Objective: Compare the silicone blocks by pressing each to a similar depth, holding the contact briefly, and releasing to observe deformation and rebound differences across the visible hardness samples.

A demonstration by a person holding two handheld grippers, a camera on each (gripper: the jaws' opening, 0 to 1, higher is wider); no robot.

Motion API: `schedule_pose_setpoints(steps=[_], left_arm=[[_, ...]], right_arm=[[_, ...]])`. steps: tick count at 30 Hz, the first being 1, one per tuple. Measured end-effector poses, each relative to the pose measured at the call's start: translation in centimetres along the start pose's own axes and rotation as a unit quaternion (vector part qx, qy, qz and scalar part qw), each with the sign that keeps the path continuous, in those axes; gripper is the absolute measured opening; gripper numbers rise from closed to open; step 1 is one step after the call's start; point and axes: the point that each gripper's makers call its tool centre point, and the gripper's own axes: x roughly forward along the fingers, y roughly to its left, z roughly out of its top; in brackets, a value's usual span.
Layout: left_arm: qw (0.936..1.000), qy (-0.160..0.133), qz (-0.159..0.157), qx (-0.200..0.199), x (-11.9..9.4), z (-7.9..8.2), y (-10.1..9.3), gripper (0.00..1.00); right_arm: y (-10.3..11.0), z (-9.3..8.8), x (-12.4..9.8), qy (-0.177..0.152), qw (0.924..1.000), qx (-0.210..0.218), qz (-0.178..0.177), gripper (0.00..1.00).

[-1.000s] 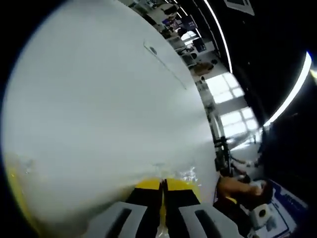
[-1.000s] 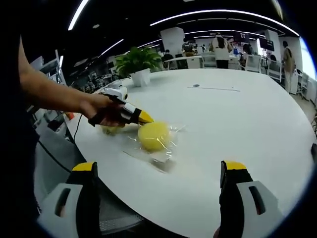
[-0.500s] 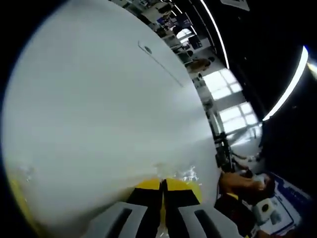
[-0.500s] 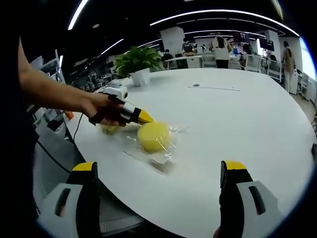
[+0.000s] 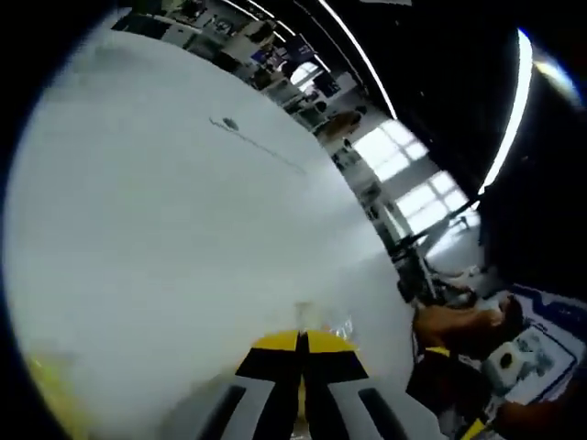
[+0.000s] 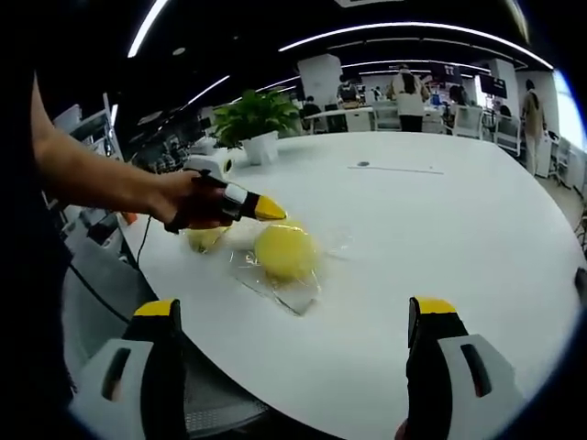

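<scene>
Right gripper view: your clenched left gripper [image 6: 269, 209] is hovering above the yellow block [image 6: 284, 251]; right gripper [image 6: 298, 339] fingers released; pressing looks unfinished.

two yellow silicone blocks sit on one white table [image 6: 440, 238]: a round one in clear wrap [image 6: 285, 252] and a smaller one [image 6: 204, 239] beside it. one potted plant [image 6: 254, 119] stands at the far edge. two grippers are present, the left gripper [image 6: 271, 211] and the right gripper [image 6: 298, 362]. at least four people stand in the background.
</scene>
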Motion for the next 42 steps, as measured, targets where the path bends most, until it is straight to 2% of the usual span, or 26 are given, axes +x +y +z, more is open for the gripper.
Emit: schedule_pose_setpoints(steps=[5, 10, 16, 21, 24, 25, 32, 36, 42], left_arm=[[0.9996, -0.020, -0.009, 0.016, -1.1, 1.2, -1.3, 0.00], [0.9976, -0.024, -0.014, 0.064, -1.8, 1.9, -2.3, 0.00], [0.9962, -0.029, -0.023, 0.079, -2.3, 2.3, -3.5, 0.00], [0.9953, -0.031, -0.032, 0.086, -3.3, 3.5, -4.6, 0.00], [0.9900, -0.030, -0.020, 0.136, -3.9, 4.2, -4.7, 0.00], [0.9879, -0.030, -0.027, 0.150, -4.1, 4.4, -5.3, 0.00], [0.9765, -0.032, -0.024, 0.212, -5.5, 5.5, -6.9, 0.00], [0.9731, -0.030, -0.025, 0.227, -6.0, 6.2, -7.6, 0.00], [0.9676, -0.050, -0.035, 0.245, -7.1, 7.8, -8.9, 0.00]], right_arm=[[0.3, -0.1, -0.2, -0.008, 0.9999, 0.004, -0.005, 0.96], [1.0, 0.4, -0.5, -0.013, 0.9999, 0.001, -0.002, 0.96], [1.0, 1.1, -0.8, -0.025, 0.9996, 0.009, 0.003, 0.96], [1.0, 1.9, -1.0, -0.035, 0.9993, 0.012, 0.005, 0.96], [1.3, 2.1, -1.0, -0.037, 0.9992, 0.010, 0.009, 0.96], [1.4, 2.2, -1.0, -0.037, 0.9992, 0.009, 0.011, 0.96], [1.8, 2.2, -1.0, -0.037, 0.9992, 0.005, 0.016, 0.96], [2.1, 2.4, -0.8, -0.041, 0.9990, 0.006, 0.018, 0.94], [2.7, 3.0, -0.4, -0.043, 0.9988, 0.001, 0.025, 0.96]])
